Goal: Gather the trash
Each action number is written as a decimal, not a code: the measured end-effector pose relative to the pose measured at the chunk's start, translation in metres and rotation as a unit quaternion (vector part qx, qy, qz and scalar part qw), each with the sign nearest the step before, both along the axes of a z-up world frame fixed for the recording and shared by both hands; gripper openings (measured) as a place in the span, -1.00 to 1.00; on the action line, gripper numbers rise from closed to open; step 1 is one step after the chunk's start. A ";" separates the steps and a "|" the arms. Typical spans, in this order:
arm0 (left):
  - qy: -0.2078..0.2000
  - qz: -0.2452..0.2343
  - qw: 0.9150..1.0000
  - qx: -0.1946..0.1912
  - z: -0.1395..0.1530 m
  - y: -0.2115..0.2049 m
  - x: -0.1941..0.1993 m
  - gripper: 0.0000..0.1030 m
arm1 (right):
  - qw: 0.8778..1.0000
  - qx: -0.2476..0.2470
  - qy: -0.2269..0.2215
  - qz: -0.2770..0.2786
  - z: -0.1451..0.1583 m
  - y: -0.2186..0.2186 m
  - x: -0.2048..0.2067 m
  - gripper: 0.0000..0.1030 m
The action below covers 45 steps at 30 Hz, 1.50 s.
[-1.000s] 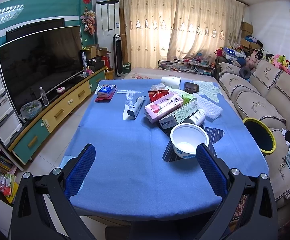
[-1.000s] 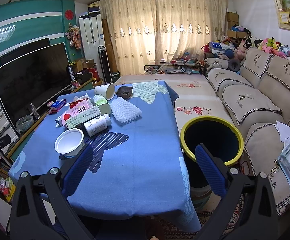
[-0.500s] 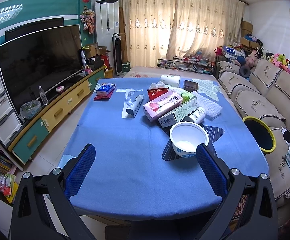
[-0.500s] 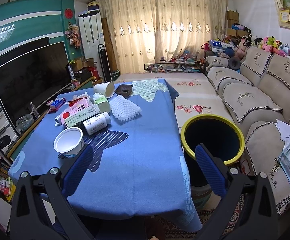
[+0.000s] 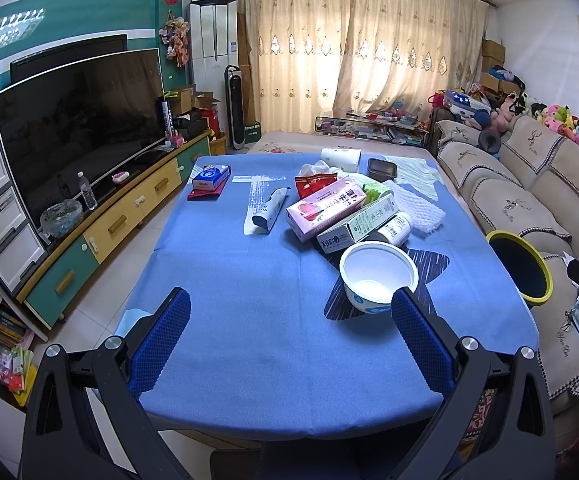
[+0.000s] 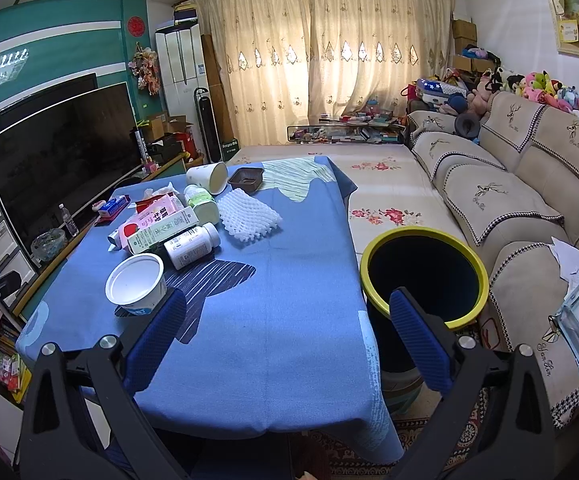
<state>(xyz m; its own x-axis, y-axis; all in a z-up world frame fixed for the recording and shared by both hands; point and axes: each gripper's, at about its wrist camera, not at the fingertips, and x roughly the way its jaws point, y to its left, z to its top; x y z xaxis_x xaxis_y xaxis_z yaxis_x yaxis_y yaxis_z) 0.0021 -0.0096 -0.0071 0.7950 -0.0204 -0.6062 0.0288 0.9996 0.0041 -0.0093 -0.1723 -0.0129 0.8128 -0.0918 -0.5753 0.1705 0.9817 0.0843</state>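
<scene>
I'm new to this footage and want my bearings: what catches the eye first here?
A heap of trash sits on the blue tablecloth: a white cup nearest, with cartons and a white bottle behind. Right of the table stands a yellow-rimmed bin, open. Both grippers' blue fingers are spread, holding nothing.

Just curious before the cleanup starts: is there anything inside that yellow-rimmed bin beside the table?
The yellow-rimmed bin looks dark inside with no trash visible near its top. Its bottom is lost in shadow, and the right gripper finger covers part of the near rim, so I cannot say it is empty.
</scene>
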 end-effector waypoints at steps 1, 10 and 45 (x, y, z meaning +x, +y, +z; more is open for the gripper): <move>0.000 -0.001 1.000 0.000 -0.001 0.000 0.000 0.93 | 1.000 0.000 0.001 0.000 -0.001 0.000 0.000 0.88; 0.002 -0.001 1.000 0.002 -0.001 0.000 0.001 0.93 | 1.000 0.001 0.002 0.000 -0.002 -0.001 0.001 0.88; 0.011 0.003 1.000 0.006 -0.005 0.001 0.010 0.93 | 0.999 0.024 0.023 0.032 -0.012 0.007 0.027 0.88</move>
<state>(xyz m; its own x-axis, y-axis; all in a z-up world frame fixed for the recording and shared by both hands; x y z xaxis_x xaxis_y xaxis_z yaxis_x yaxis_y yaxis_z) 0.0120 -0.0087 -0.0120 0.7819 -0.0074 -0.6233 0.0221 0.9996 0.0158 0.0173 -0.1650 -0.0248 0.7886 -0.0108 -0.6148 0.1115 0.9858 0.1258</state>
